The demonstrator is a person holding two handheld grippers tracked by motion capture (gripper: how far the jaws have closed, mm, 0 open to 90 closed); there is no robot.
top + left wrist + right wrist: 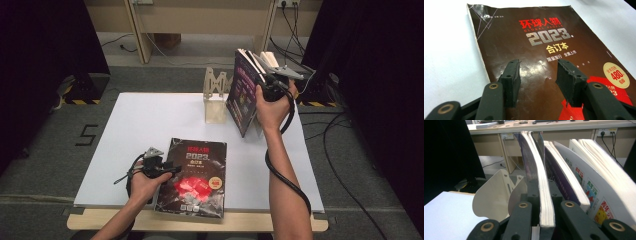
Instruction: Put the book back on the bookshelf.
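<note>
Shelving books: right gripper (267, 75) clamped on a purple book (544, 195) upright beside the bookend (216, 97), left gripper (170, 168) open over the dark book (197, 175) lying flat, probably next to grasp.

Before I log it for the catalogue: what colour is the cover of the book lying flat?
Dark brown book with red and silver lettering; clearest in the left gripper view.

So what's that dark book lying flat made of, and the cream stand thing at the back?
The dark book looks like paper with a glossy coated cover: light glares off it, and pale page edges show along its side. The cream stand looks like thin painted sheet metal, though it could be plastic: its smooth curved plates carry small holes in the right gripper view.
</note>
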